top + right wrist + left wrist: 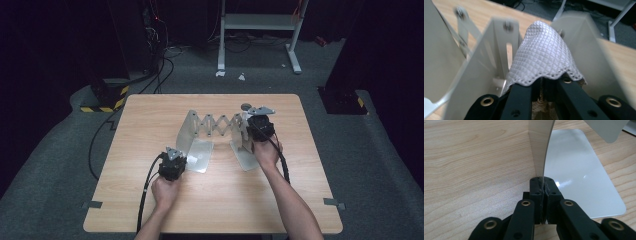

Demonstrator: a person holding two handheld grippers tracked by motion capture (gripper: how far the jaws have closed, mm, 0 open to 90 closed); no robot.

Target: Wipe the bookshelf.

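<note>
Left gripper (543, 191) jaws clamp bookend (539, 150) edge (upright plate), right gripper (549, 86) jaws pinch cloth (541, 58)

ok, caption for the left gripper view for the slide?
Left gripper shut on the upright plate of a metal bookend, its flat base lying on the wooden table.

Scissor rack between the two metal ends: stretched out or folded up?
Stretched out: the scissor rack shows open zigzag links between the left end plate and right end plate.
</note>
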